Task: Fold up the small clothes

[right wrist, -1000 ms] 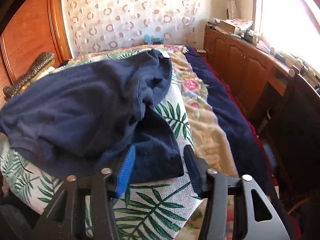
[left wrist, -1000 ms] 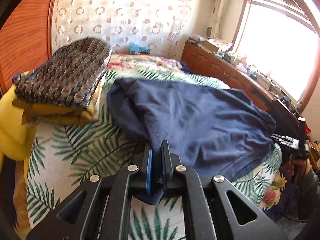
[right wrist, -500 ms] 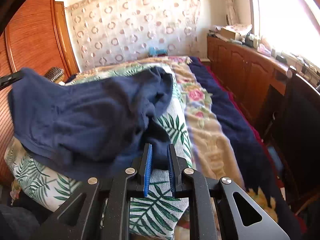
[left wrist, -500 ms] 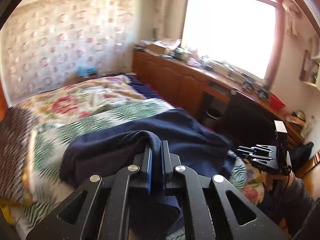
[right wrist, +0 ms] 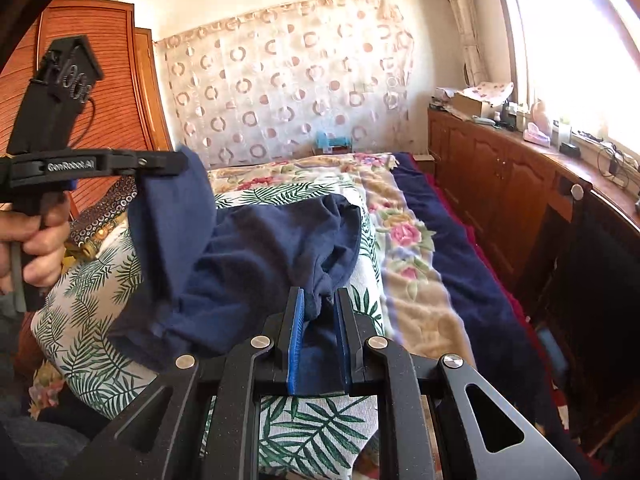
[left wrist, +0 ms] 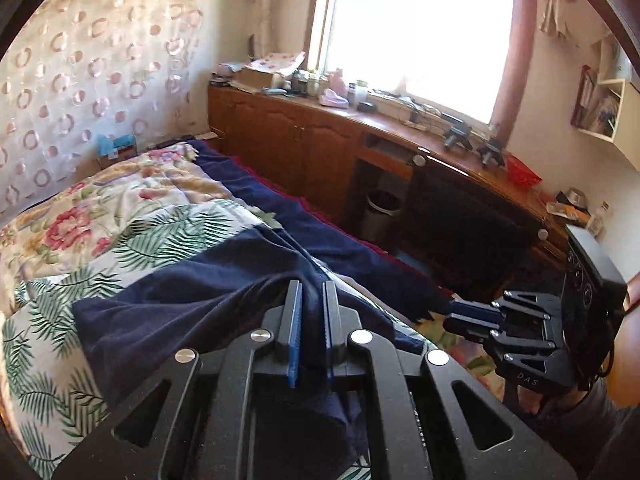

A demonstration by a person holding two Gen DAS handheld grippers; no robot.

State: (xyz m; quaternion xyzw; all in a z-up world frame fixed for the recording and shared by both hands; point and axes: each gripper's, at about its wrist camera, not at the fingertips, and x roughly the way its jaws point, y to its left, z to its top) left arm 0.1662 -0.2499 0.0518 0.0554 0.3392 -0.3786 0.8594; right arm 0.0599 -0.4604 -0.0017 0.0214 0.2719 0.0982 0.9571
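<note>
- Lifted since a second ago, the left gripper (right wrist: 176, 160) now holds its corner of the navy garment (right wrist: 256, 252) high above the bed (right wrist: 416, 280), fingers clamped on the cloth.
- Right gripper (right wrist: 318, 312) has closed from wide apart; its fingers (right wrist: 295, 320) pinch the garment's lower edge.
- Between the two grips, the garment hangs and drapes over the palm-leaf bedspread (right wrist: 312, 432).
- Beyond, a wooden cabinet (left wrist: 312, 140) runs under the window (left wrist: 420, 28).

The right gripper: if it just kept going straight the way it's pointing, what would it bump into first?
Probably the navy garment itself: the right gripper already pinches its edge, and the bunched cloth lies directly ahead on the palm-leaf bedcover. Depth beyond is unclear.
</note>
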